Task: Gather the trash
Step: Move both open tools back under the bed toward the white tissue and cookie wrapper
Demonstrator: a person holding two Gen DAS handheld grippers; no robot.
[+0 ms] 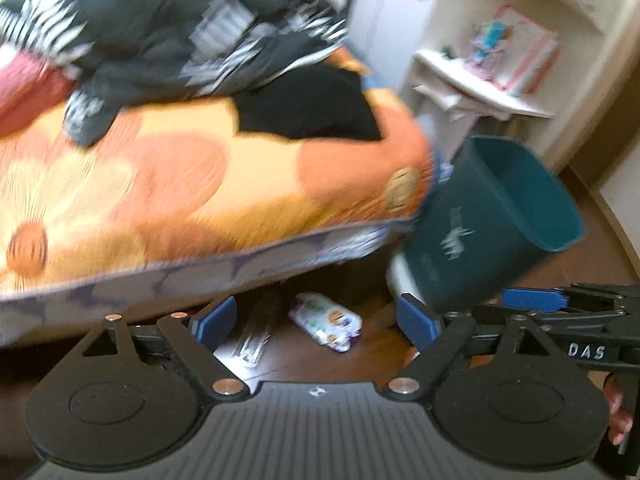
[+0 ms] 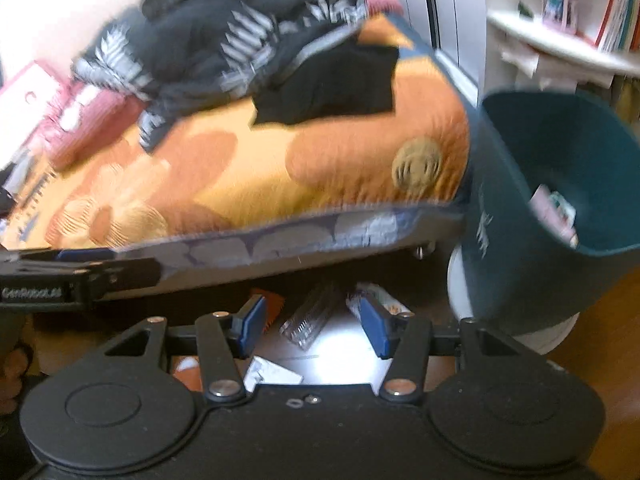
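Note:
Under the bed's edge, on the dark wood floor, lie a white printed packet [image 1: 326, 322] and a clear plastic wrapper [image 1: 254, 344]. My left gripper [image 1: 316, 322] hovers over them, open, with nothing between its blue pads. My right gripper [image 2: 314, 326] is open too, framing the clear wrapper [image 2: 308, 320] below; its right finger hides part of the packet [image 2: 374, 292]. A white paper scrap [image 2: 272, 372] and an orange piece [image 2: 274, 304] lie close by. The teal bin [image 2: 540, 200] stands to the right with some trash [image 2: 556, 212] in it.
A bed with an orange flowered cover [image 1: 200, 184] and dark clothes [image 1: 160, 40] overhangs the trash. The bin [image 1: 492, 220] stands at the bed's corner with a white round object [image 2: 520, 336] at its foot. White shelves [image 1: 492, 80] stand behind. The other gripper's finger [image 1: 532, 300] shows at right.

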